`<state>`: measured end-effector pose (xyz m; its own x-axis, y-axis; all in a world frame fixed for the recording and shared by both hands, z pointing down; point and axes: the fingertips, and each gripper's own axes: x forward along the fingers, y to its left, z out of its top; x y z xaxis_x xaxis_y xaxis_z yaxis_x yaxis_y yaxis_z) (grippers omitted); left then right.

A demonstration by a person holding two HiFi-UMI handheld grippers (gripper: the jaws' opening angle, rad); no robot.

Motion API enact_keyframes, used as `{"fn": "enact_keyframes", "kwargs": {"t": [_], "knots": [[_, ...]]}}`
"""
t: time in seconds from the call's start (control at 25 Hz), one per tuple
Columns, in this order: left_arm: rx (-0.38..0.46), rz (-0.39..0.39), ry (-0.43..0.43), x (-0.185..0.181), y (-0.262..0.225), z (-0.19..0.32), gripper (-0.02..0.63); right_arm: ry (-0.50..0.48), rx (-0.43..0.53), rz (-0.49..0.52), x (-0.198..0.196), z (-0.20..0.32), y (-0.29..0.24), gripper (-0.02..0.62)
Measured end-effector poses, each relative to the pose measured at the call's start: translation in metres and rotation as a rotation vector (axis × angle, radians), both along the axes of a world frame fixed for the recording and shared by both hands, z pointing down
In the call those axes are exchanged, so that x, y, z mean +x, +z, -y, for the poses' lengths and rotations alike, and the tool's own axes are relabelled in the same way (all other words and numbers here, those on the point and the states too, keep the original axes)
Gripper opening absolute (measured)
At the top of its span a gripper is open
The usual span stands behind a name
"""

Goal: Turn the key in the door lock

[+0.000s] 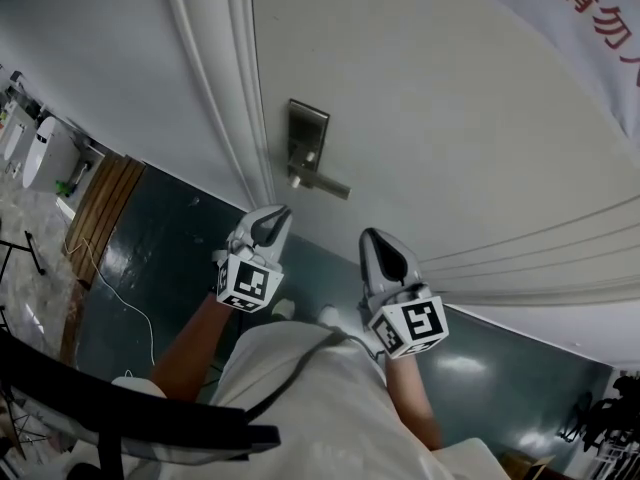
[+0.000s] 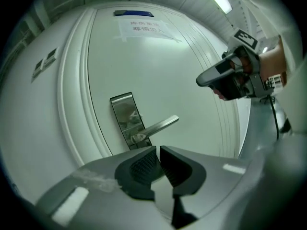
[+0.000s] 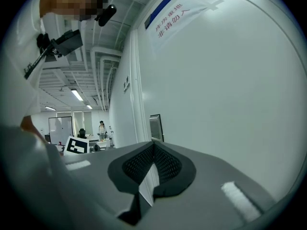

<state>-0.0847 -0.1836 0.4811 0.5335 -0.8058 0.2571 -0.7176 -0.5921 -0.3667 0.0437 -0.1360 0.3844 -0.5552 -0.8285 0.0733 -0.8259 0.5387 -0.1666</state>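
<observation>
**Head view:** One lock plate (image 1: 307, 133) with one lever handle (image 1: 330, 185) sits on the pale door (image 1: 450, 118), close to the moulded door frame (image 1: 215, 68). Two grippers hang below it, apart from the door. The left gripper (image 1: 272, 218) is just under the plate and points up at it. The right gripper (image 1: 378, 240) is lower, off to the right, under the bare door panel. A printed notice (image 1: 590, 18) hangs at the upper right. A cable (image 1: 110, 283) trails over the dark floor (image 1: 170, 238).

**Left gripper view:** The left gripper (image 2: 158, 151) has its pads a narrow slit apart with nothing between them. The lock plate (image 2: 125, 116) stands straight ahead, just above the jaw tips, and nothing lies between the two. Its lever (image 2: 160, 125) slants up to the right. A small metal piece shows at the plate's foot, too small to tell whether it is a key. The right gripper (image 2: 204, 82) hovers at the right.

**Right gripper view:** The right gripper (image 3: 153, 145) has its pads together and holds nothing. The lock plate (image 3: 156, 127) shows edge-on just beyond the tips. The notice (image 3: 177, 16) is high up on the door, and one person (image 3: 101, 128) stands far off in the room.
</observation>
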Motion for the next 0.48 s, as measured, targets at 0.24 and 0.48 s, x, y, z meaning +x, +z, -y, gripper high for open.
{"fn": "enact_keyframes", "kwargs": {"t": [0.24, 0.48], "knots": [[0.133, 0.219, -0.015, -0.002, 0.01, 0.015, 0.064, -0.013, -0.015, 0.004, 0.001, -0.001, 0.008, 0.008], [0.276, 0.483, -0.047, -0.004, 0.019, 0.037, 0.076, 0.001, -0.027, 0.003, 0.011, -0.003, 0.012, 0.008]]}}
